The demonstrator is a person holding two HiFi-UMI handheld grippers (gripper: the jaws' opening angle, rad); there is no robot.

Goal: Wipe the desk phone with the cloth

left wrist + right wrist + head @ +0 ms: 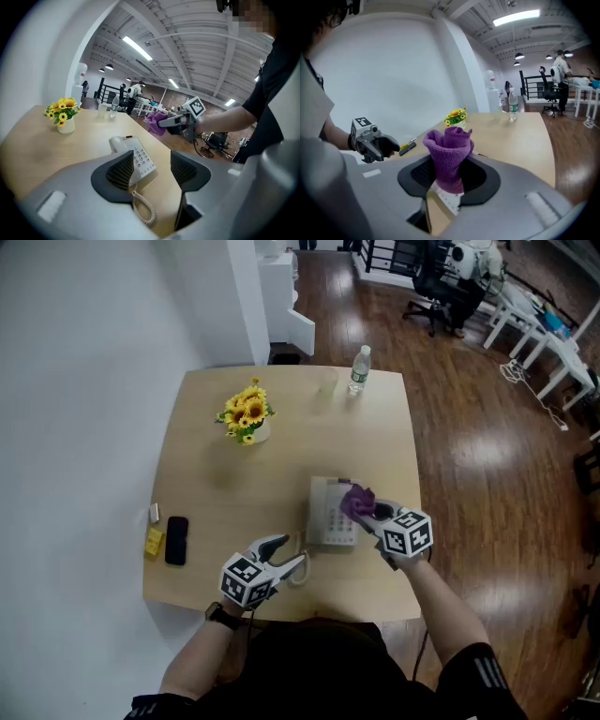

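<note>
A white desk phone (330, 512) lies on the wooden table (216, 521), its coiled cord (143, 211) trailing toward the near edge. My right gripper (367, 517) is shut on a purple cloth (357, 501), held over the phone's right side; the cloth (447, 157) fills the space between that gripper's jaws. My left gripper (292, 557) stands open near the phone's near left corner, with the phone (136, 157) showing between its jaws, nothing gripped. From the left gripper view the right gripper (174, 121) with the cloth (154, 124) is above the phone's far side.
A vase of sunflowers (247, 415) stands mid-left on the table; a water bottle (359, 369) and a clear cup (326, 383) are at the far edge. A black mobile phone (176, 540) and a yellow object (154, 542) lie near the left edge.
</note>
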